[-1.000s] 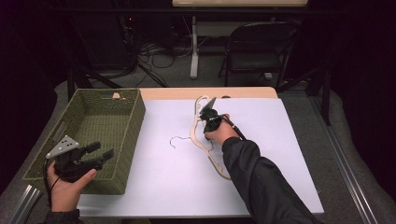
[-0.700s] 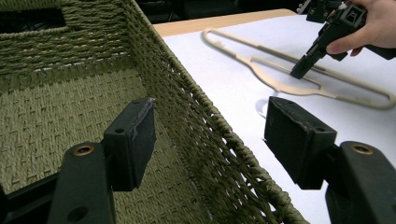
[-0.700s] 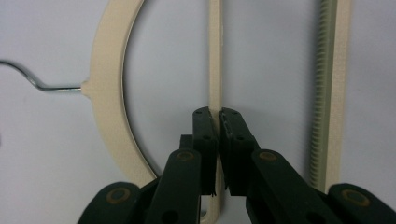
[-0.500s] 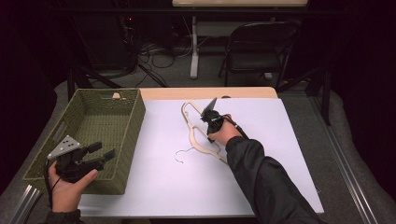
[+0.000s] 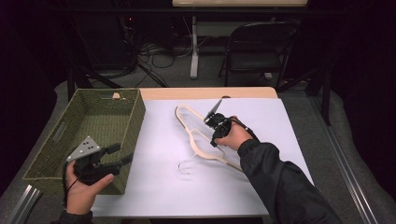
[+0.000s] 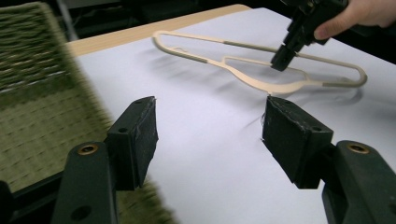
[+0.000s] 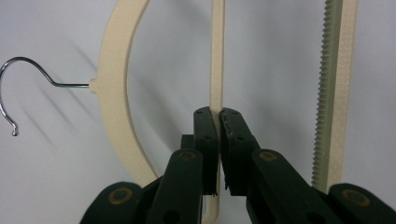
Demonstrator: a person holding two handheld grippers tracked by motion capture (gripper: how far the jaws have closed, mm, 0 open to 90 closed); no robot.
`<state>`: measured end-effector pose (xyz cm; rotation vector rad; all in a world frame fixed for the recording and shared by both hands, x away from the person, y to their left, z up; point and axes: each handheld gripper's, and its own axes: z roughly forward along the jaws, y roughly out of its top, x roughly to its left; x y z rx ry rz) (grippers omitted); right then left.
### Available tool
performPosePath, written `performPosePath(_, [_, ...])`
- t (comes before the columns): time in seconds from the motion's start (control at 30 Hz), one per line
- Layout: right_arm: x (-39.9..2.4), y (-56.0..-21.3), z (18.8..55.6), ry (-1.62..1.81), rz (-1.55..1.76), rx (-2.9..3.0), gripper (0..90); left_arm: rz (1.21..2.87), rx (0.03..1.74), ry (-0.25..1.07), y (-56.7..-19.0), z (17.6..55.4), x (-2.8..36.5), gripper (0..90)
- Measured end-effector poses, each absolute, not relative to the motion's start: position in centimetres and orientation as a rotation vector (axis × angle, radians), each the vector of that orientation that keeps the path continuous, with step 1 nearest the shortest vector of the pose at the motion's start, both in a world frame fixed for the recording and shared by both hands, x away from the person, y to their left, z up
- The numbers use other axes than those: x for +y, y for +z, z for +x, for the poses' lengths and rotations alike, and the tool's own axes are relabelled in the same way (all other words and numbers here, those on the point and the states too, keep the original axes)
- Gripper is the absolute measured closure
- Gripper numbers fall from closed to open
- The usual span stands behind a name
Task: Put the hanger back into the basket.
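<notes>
Looks like a lab or recording studio set up for data capture, not a home. Dark, black-curtained surroundings, a wooden table (image 5: 205,93) covered by a white sheet (image 5: 261,126). Loose cables (image 5: 159,51) lie on the grey carpet floor at far left, near a desk leg (image 5: 194,51). A black folding chair (image 5: 257,51) stands far right. Aluminium rails (image 5: 21,207) sit at near left.
</notes>
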<state>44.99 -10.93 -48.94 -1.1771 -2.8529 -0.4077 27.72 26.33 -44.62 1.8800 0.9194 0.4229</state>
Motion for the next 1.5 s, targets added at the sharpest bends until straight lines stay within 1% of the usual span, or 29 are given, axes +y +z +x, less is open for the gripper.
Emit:
performPosePath(0.1, [-11.3,-48.0,43.3,-0.484,-1.108,-2.863,85.7,1.904,0.864,0.381,-44.9,27.6,24.3,35.4])
performPosePath(0.17, [-11.3,-47.3,42.4,-0.471,-1.062,-2.880,85.7,1.930,0.834,0.369,-45.3,27.7,23.0,35.5])
performPosePath(0.3, [-11.5,-46.4,40.7,-0.493,-0.981,-2.892,85.7,1.987,0.789,0.334,-47.1,28.3,20.1,36.7])
performPosePath(0.33, [-11.5,-46.2,40.4,-0.493,-0.976,-2.895,85.7,1.987,0.789,0.334,-47.1,28.3,20.1,36.7])
performPosePath(0.43, [-11.5,-45.8,39.9,-0.504,-0.949,-2.892,85.7,2.021,0.776,0.347,-48.2,28.8,18.3,36.7])
performPosePath(0.63, [-11.4,-45.4,39.1,-0.516,-0.898,-2.874,85.7,2.090,0.680,0.394,-50.2,29.7,15.7,36.9])
performPosePath(0.77, [-11.1,-45.7,39.0,-0.497,-0.866,-2.869,85.7,2.130,0.631,0.447,-50.8,29.8,14.8,39.2])
performPosePath(0.87, [-11.0,-45.9,38.9,-0.501,-0.853,-2.869,85.7,2.146,0.595,0.499,-51.1,29.8,14.5,39.2])
performPosePath(1.17, [-10.3,-46.2,38.7,-0.479,-0.838,-2.840,85.6,2.155,0.569,0.512,-51.9,29.7,14.0,38.8])
performPosePath(1.2, [-10.2,-46.2,38.7,-0.474,-0.826,-2.835,85.6,2.154,0.568,0.516,-51.9,29.7,13.9,37.4])
performPosePath(1.43, [-9.7,-46.6,38.4,-0.498,-0.809,-2.824,85.6,2.165,0.516,0.594,-52.1,29.5,13.7,35.6])
performPosePath(1.5, [-9.5,-46.6,38.4,-0.458,-0.789,-2.827,85.6,2.176,0.504,0.603,-52.2,29.4,13.6,35.5])
